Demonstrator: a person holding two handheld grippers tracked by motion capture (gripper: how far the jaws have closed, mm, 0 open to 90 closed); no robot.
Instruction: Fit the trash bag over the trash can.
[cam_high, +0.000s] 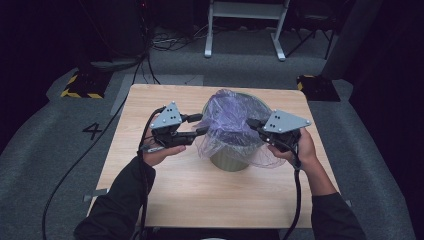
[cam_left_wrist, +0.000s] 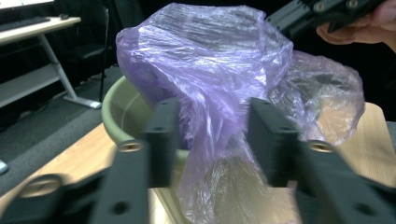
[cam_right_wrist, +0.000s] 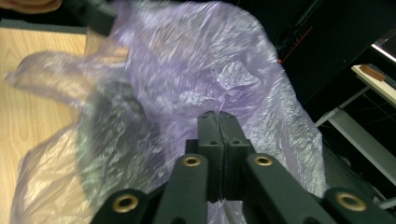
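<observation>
A wooden table (cam_high: 165, 190) is bearing a green bin (cam_high: 230, 159) near its middle, and a thin purple plastic bag (cam_high: 231, 120) is being fitted into that bin as a liner, its body ballooning above the rim while loose film is hanging down the outside on both sides. The step in hand is judged to be the spreading of the bag's mouth over the rim. The left gripper (cam_high: 200, 125) is being held at the bin's left edge with its jaws spread apart; in the left gripper view a fold of film is hanging between the fingers (cam_left_wrist: 161, 140) without being pressed. The right gripper (cam_high: 251, 123) is being kept at the right edge with its jaws pressed together, seemingly pinching a little film, though the nip itself is hidden. For a clean result, the left jaws should be closed on the hem rather than on the billowing body, and both edges should be drawn outward and down evenly, so the film is not being torn or the bin tipped.
</observation>
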